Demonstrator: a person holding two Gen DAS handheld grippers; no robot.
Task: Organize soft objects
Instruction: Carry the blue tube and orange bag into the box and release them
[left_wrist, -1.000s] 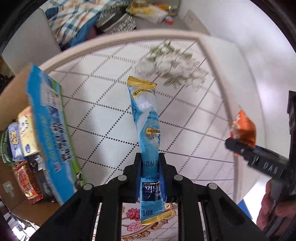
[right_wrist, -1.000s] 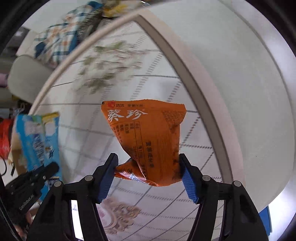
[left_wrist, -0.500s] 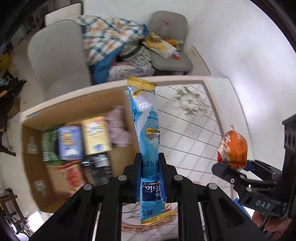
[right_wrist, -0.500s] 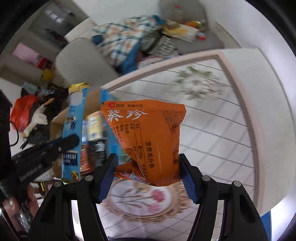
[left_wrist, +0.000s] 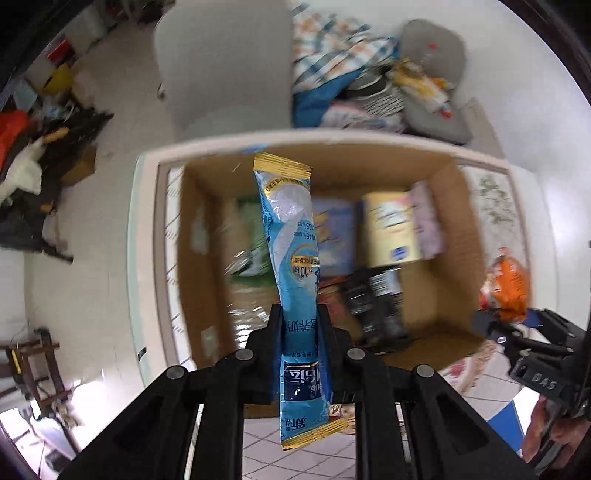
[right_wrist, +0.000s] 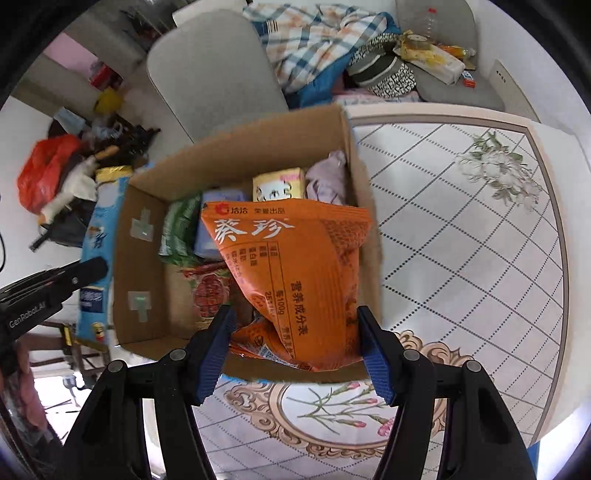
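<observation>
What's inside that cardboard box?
The cardboard box holds soft packs: a green packet, a yellow tissue pack, a pale purple bundle and a red packet. The held orange bag hides the rest.

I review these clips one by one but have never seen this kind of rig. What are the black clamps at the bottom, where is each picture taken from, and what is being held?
There is no robot: a person holds a hand-operated two-finger gripper in each hand. Each picture comes from a fisheye camera on one gripper, looking along its fingers.

In the left wrist view, the left gripper is clamped on a long blue sachet. In the right wrist view, the right gripper squeezes an orange snack bag.

Beyond both is an open cardboard box on a tiled-pattern table, already holding several soft packets. Each gripper also shows at the edge of the other's picture.
</observation>
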